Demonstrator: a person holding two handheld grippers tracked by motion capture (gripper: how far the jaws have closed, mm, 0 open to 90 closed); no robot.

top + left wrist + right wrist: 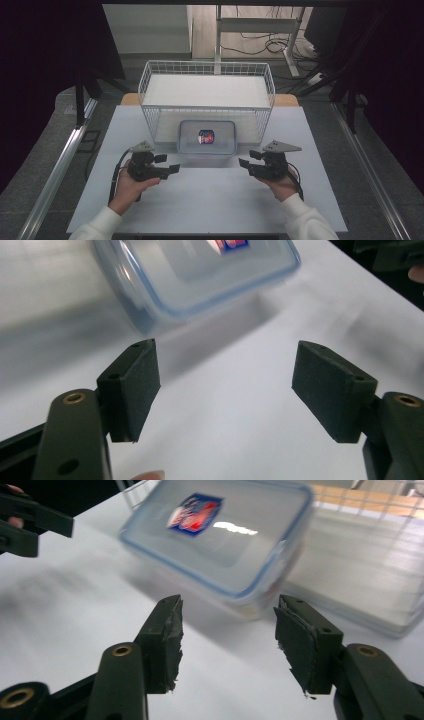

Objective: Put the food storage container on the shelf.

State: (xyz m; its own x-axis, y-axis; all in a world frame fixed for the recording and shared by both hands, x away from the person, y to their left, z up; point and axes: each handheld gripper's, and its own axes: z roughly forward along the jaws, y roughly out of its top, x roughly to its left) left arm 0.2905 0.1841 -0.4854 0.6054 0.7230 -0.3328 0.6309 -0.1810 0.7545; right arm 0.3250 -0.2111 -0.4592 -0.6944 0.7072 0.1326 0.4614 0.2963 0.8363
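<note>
A clear lidded box [207, 136] with a blue rim and a red and blue label sits on the white table, just in front of the wire basket. My left gripper [169, 163] hovers to the box's left, its jaws open and empty, pointing right. In the left gripper view the left gripper [225, 355] faces bare table, with the box [190, 275] up ahead. My right gripper [249, 158] is to the box's right, open and empty, pointing left. The right gripper view has the right gripper [230, 605] just short of the box [220, 535].
A white wire basket [207, 70] stands on legs behind the box, with a white sheet [360, 580] lying under it. The table [210, 210] has metal rails along both sides. A desk frame and cables stand on the floor beyond.
</note>
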